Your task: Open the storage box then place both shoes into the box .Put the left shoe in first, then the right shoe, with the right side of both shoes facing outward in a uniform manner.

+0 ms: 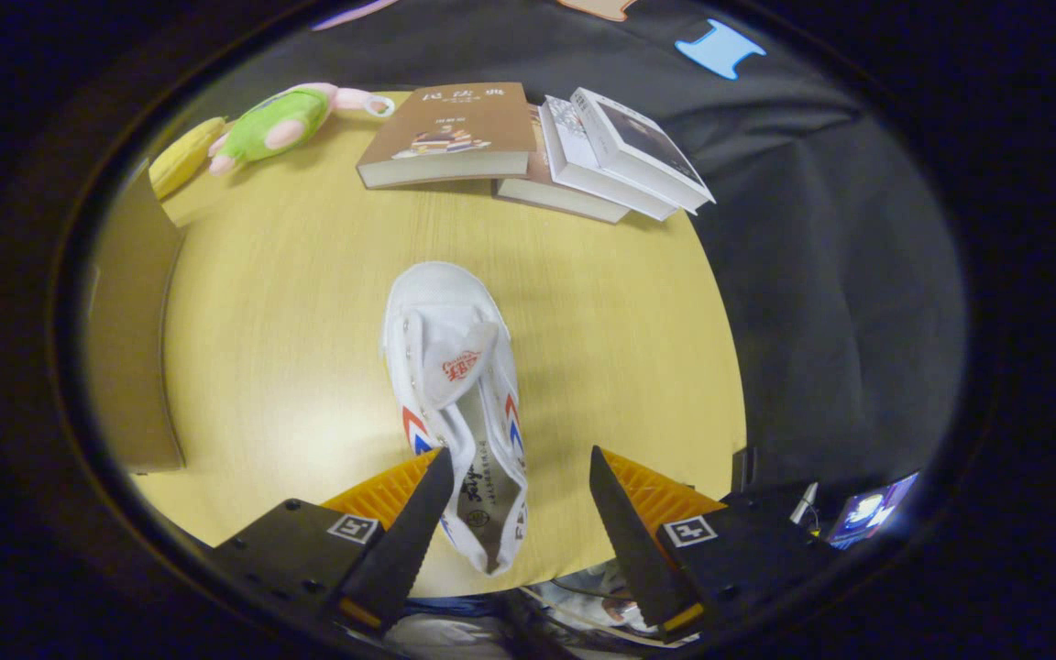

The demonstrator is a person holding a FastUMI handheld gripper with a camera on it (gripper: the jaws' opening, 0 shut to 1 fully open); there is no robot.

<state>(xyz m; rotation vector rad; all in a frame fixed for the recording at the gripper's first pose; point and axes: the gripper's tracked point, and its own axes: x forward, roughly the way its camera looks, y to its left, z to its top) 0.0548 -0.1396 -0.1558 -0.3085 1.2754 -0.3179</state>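
My gripper (521,477) is spread wide, both fingers (413,522) clear of the shoe, pinching nothing. The heel end of the white shoe (455,394) lies between the fingers; the left finger crosses in front of the shoe's edge, and whether it touches I cannot tell. The right finger stands apart from it.

Hidden or unclear: the heel itself runs down past the near edge of the tabletop (290,312) in this view, and its underside is out of sight. A tan panel (129,339) at the left edge of the tabletop is cut off; I cannot say what it belongs to. A lit screen (872,509) beyond the near right corner is too blurred to make out.

Shoe: white canvas, low-cut, toe pointing to the far edge, lying near the middle of the tabletop. Red and blue chevron stripes on both sides. Red logo on the tongue, and dark print on the insole, neither legible.

Far edge: a stack of books (537,147); the brown cover carries characters I cannot read reliably. At the far left corner, a green and pink plush toy (276,124) just beside a yellow item (181,154).
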